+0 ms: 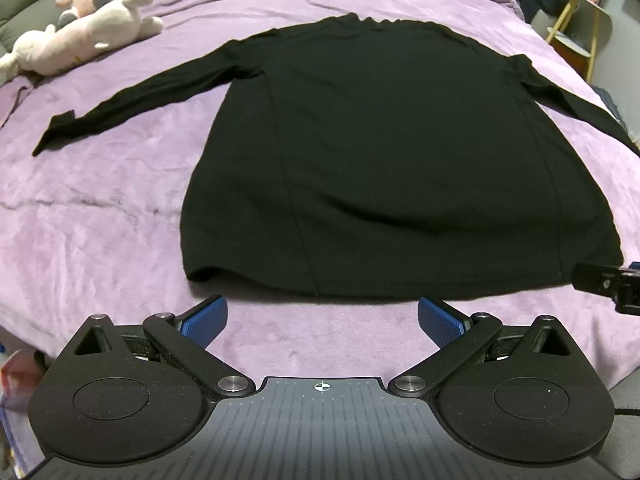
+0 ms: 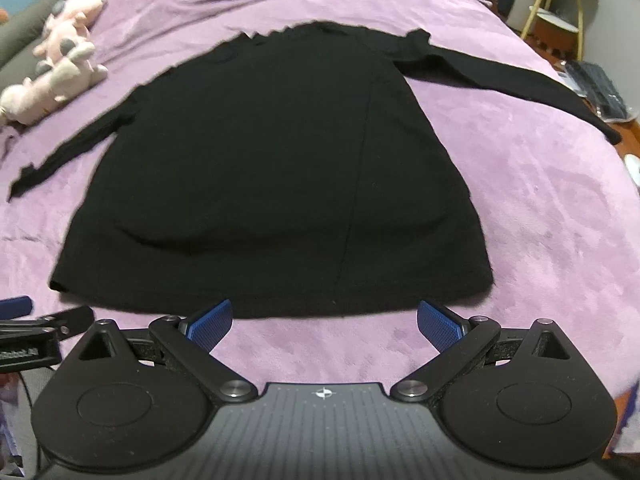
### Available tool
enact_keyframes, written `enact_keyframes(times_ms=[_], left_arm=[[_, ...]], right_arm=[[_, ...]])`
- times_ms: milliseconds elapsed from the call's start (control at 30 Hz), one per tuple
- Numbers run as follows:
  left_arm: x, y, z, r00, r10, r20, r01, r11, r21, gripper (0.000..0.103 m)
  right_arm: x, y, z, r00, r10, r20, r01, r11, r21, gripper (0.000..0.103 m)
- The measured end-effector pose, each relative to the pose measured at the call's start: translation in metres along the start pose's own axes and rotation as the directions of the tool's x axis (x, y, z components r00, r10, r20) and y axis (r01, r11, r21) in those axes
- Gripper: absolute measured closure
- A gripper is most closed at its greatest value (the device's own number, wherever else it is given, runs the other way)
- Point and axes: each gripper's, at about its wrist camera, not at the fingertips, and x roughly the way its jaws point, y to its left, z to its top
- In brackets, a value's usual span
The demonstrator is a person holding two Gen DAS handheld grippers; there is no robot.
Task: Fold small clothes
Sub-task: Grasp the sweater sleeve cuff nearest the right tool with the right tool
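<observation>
A black long-sleeved top lies flat on a purple blanket, hem toward me, both sleeves spread out to the sides. It also shows in the right wrist view. My left gripper is open and empty, just short of the hem near its middle. My right gripper is open and empty, just short of the hem toward its right corner. The right gripper's tip shows at the right edge of the left wrist view. The left gripper's tip shows at the left edge of the right wrist view.
Pink and white plush toys lie on the blanket at the far left, also in the right wrist view. A small yellow-legged side table with dark clothes beside it stands past the bed's far right corner.
</observation>
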Motion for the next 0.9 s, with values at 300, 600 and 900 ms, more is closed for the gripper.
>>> enact_keyframes(times_ms=[300, 600, 900], left_arm=[[0.007, 0.004, 0.019, 0.993, -0.057, 0.107, 0.057, 0.998, 0.001, 0.0], [0.043, 0.015, 0.051, 0.994, -0.051, 0.092, 0.062, 0.992, -0.111, 0.0], [0.071, 0.006, 0.077, 0.993, -0.067, 0.095, 0.08, 0.987, -0.141, 0.0]], right_arm=[[-0.004, -0.072, 0.019, 0.951, 0.073, 0.301, -0.088, 0.995, 0.038, 0.004], [0.044, -0.297, 0.064, 0.902, -0.126, 0.413, -0.234, 0.662, 0.712, 0.022], [0.11, -0.381, 0.077, 0.884, -0.277, 0.376, -0.257, 0.384, 0.887, 0.059]])
